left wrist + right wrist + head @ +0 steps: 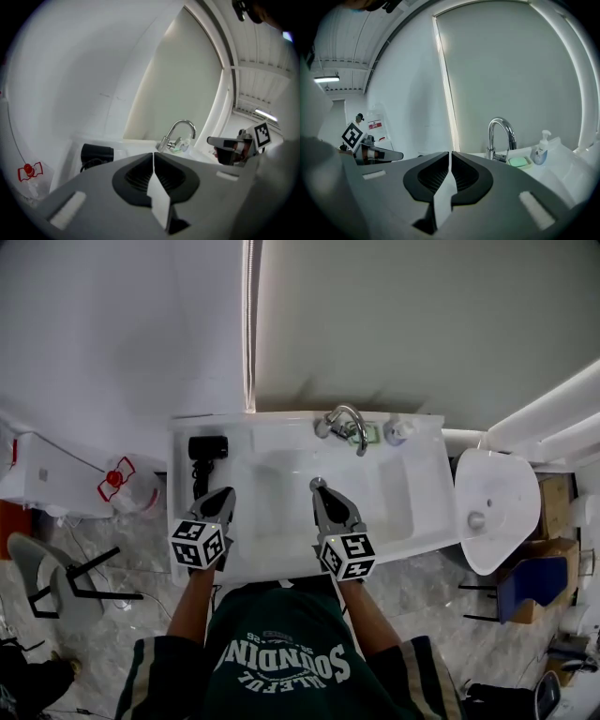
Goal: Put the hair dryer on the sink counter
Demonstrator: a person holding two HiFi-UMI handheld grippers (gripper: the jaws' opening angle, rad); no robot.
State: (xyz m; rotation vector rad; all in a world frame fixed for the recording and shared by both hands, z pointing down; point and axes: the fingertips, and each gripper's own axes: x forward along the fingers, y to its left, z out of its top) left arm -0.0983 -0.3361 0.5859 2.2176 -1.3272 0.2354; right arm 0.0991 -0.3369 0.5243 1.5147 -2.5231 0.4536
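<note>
A: So, dryer status?

B: Dryer [207, 447] lies on tabletop [272, 432], back-left corner, left of basin [281, 495], well apart from tap [349, 423]. Black body, barrel roughly crosswise. Cord [199, 482] runs fwd from it toward the front edge. Judgement: placement looks done, or as good as.

A: Claws?

B: Left claw [153, 155] is pressed together w/ nothing between the pads. It sits just in front of the dryer, over the cord, and is not touching the body as far as I can see. Right claw [450, 154] is likewise closed and empty, over the front of the basin near the drain.

A: If it needs re-seating, how will it handle?

B: Est. only:
- Rigid plastic shell, so no give under the pads. Prob. light-to-moderate wt, biased toward the barrel end.
- Smooth, rounded surface, so a narrow pinch on the barrel could slip or roll it.
- Best hold is the handle, near where it meets the barrel, so it doesn't tip nose-down. Can't make out the handle clearly from here; check before closing.
- Cord is limp and will drag or snag on the tabletop edge. Don't lift by it.

A: Risks?

B: Glossy, maybe wet tabletop, w/ the basin drop-off just beside the dryer. A nudge could slide it in. The claw would need to open wide before any approach.
</note>
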